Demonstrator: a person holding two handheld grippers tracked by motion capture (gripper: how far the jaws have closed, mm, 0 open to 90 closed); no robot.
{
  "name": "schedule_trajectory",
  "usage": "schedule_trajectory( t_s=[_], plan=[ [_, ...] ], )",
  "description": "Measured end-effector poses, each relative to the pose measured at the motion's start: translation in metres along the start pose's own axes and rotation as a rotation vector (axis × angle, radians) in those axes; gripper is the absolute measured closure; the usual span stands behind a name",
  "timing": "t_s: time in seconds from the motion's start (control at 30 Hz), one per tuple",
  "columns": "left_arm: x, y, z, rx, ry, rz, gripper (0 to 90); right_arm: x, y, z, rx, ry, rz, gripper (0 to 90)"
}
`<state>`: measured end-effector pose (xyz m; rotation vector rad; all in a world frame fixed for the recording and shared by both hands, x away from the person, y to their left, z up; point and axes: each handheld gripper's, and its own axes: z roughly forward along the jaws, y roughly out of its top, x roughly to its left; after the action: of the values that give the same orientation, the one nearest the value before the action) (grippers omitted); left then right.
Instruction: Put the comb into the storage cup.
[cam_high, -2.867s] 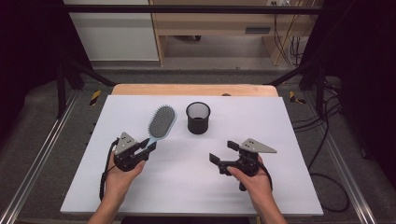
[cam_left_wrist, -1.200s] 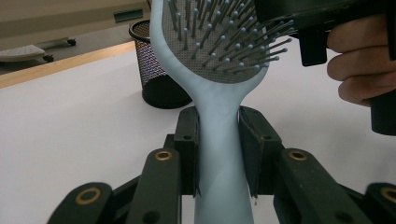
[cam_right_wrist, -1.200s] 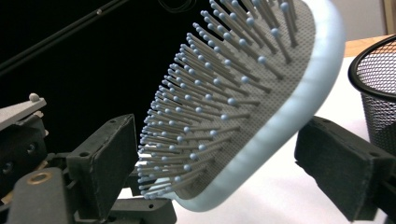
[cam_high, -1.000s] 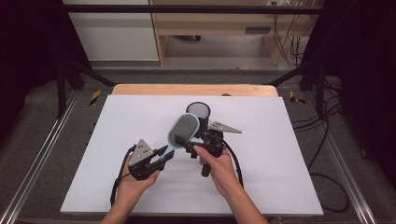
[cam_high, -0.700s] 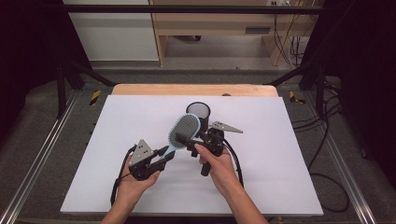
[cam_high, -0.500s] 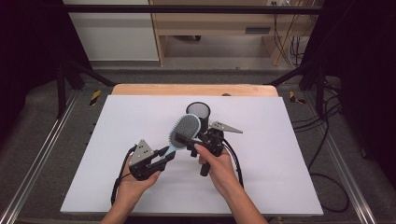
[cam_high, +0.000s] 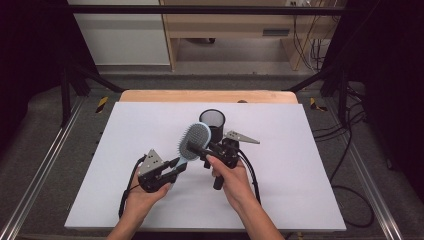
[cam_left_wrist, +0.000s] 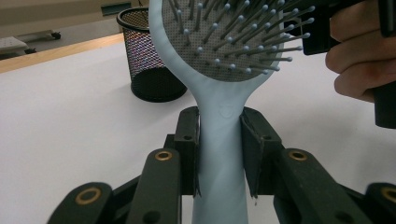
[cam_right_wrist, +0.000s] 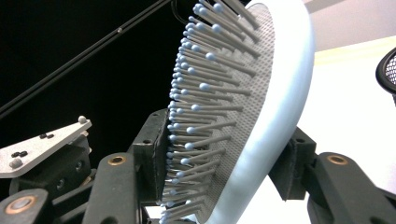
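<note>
Black left tongs (cam_high: 172, 167) are clamped on the handle of the pale-blue hairbrush (cam_high: 192, 142), lifted above the middle of the white bench (cam_high: 310, 165). Just right, the right tongs (cam_high: 200, 150) grip its bristled head, with a black mesh cup (cam_high: 212, 122) standing just behind, toward the far edge.

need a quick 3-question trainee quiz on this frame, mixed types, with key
1. True or false: the left gripper is shut on the handle of the brush.
2. Which part of the brush sits between the right gripper's jaws? A) the handle tip B) the bristled head C) nothing, the jaws are shut and empty
3. Fill in: the black mesh cup stands upright on the ____, beyond the brush.

Key
1. True: both jaws press the pale blue handle.
2. B: one jaw is at the bristle side, the other at the smooth back.
3. table.
</note>
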<state>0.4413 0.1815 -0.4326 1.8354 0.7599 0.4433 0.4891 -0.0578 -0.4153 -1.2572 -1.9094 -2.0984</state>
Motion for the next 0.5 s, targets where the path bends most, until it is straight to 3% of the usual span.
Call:
schedule_trajectory(
  t_s=[0.5],
  plan=[
    [0.0047,-0.0035,0.0021,0.003,-0.009,-0.023,69.3,0.0041,0.0009,0.0027,0.009,-0.015,-0.014,51.8]
  ],
)
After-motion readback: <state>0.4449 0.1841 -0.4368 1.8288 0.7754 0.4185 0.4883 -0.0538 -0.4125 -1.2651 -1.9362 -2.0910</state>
